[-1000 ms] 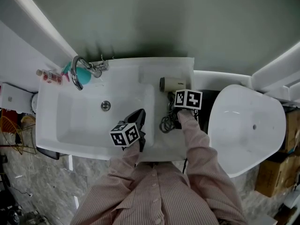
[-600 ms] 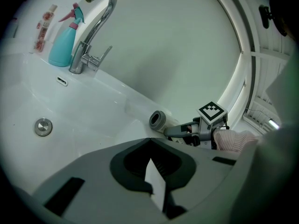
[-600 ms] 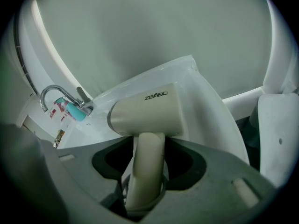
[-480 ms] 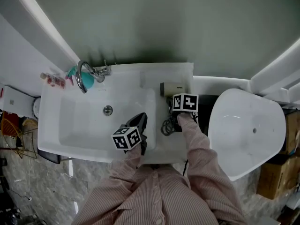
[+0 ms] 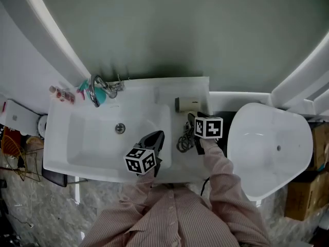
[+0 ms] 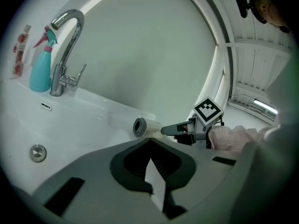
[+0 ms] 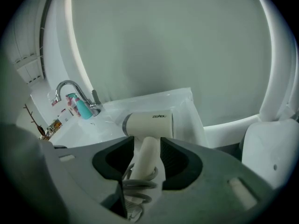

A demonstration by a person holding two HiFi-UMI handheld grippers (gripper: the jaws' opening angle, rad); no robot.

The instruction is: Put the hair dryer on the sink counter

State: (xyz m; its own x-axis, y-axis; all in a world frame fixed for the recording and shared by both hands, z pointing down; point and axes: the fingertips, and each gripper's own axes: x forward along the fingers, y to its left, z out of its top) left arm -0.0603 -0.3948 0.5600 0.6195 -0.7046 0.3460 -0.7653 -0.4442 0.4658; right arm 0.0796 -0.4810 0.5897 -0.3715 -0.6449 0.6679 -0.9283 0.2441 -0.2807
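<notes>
One hair dryer (image 7: 149, 123), one tap (image 6: 58, 78), one spray bottle (image 6: 39, 73)

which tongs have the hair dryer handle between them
The right tongs: their jaws, now closing, flank the hair dryer handle. The left tongs are shut and empty.

The white rectangular sink counter (image 5: 154, 86) lies before you, its basin (image 5: 87, 143) at your left. The curved chrome faucet (image 6: 58, 84) stands at the rear left, with the teal plastic spray bottle (image 6: 39, 71) just beside it. The cream hair dryer (image 5: 187, 104) lies on the ledge right of the basin, with its coiled grey cord (image 5: 184, 140) in front. The white oval toilet (image 5: 267, 148) stands right of the counter.
</notes>
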